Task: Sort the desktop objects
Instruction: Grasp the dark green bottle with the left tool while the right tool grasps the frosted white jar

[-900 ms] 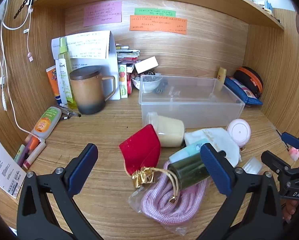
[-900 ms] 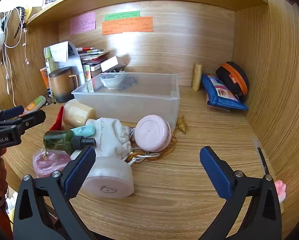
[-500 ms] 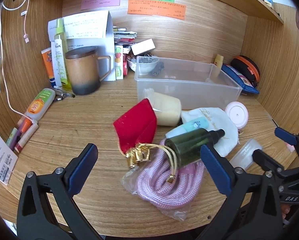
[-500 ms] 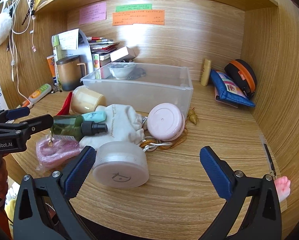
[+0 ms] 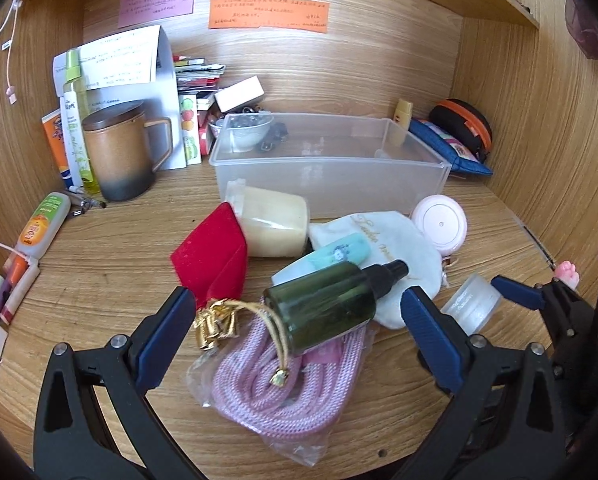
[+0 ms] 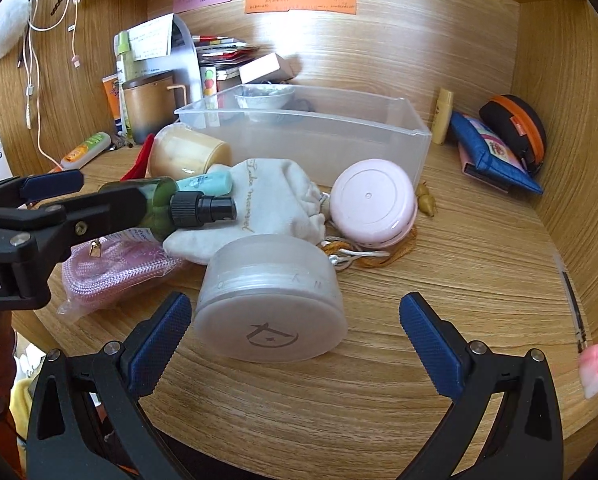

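Note:
A pile of small things lies on the wooden desk in front of a clear plastic box (image 5: 331, 184). My left gripper (image 5: 299, 336) is open, its jaws either side of a dark green spray bottle (image 5: 323, 308) that rests on a bagged pink rope (image 5: 283, 392). Beside them lie a red pouch (image 5: 215, 256), a cream cup (image 5: 273, 224) on its side, a teal tube (image 5: 339, 254) and a white cloth pouch (image 5: 391, 240). My right gripper (image 6: 295, 340) is open around a frosted round jar (image 6: 271, 300), which sits close to its left finger. A pink round case (image 6: 373, 204) stands behind the jar.
A brown lidded mug (image 5: 119, 156), tall bottles and papers crowd the back left. An orange-labelled tube (image 5: 43, 226) and pens lie at the left wall. A blue pouch (image 5: 455, 148) and a black-orange case (image 5: 465, 124) sit at the back right. Wooden walls enclose three sides.
Both grippers have come forward and lower toward the pile. The green bottle now lies between the left jaws, and the frosted jar between the right jaws. Both stay open.

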`<state>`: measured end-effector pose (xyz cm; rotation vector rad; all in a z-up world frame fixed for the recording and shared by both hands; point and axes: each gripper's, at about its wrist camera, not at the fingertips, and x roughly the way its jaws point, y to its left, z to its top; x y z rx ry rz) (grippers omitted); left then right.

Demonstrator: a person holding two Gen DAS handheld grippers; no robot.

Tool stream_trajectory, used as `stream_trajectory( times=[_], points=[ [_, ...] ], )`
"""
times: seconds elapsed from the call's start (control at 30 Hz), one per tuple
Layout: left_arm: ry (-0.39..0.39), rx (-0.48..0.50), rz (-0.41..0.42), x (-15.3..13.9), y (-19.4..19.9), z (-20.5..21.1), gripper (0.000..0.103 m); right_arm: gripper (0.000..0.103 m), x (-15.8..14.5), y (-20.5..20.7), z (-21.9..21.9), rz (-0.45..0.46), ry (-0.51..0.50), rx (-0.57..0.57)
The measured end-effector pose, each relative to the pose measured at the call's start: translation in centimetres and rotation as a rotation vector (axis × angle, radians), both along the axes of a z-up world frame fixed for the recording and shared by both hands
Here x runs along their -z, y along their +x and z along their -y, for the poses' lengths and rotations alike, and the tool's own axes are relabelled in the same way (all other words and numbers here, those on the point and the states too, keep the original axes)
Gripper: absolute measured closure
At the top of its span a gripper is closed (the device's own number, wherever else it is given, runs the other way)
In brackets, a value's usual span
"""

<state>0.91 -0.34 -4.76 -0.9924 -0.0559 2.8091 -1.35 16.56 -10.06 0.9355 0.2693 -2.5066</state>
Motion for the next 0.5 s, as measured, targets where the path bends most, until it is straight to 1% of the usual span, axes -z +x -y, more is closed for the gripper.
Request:
stream_trajectory(
  times=[0.07, 0.13, 0.2, 0.37, 0.4, 0.47, 0.5],
  points=[
    [0.009, 0.009, -0.005, 0.1, -0.3, -0.2, 0.0, 0.001, 0.2, 0.0, 0.1, 0.004, -0.002, -0.009],
    [0.012, 0.016, -0.008, 0.2, -0.6, -0.5, 0.0, 0.004, 0.3, -0.1, 0.3, 0.004, -0.005, -0.014],
    [0.0, 0.019, -0.012, 0.3, -0.8, -0.9, 0.0, 0.012, 0.5, -0.2, 0.3, 0.01, -0.007, -0.017],
    [-0.022, 0.016, -0.008, 0.8, -1.2, -1.5, 0.0, 0.021, 1.1, -0.7, 0.1, 0.042, -0.013, -0.019],
    [-0.023, 0.014, -0.005, 1.0, -1.3, -1.5, 0.002, 0.022, 1.2, -0.8, 0.0, 0.047, -0.017, -0.02],
    [-0.019, 0.015, 0.012, 1.3, -1.5, -1.4, 0.016, 0.025, 1.3, -0.8, 0.1, 0.05, -0.02, -0.019],
    [-0.008, 0.02, 0.029, 1.5, -1.7, -1.3, 0.018, 0.027, 1.4, -0.8, 0.1, 0.049, -0.018, -0.021]
  ],
)
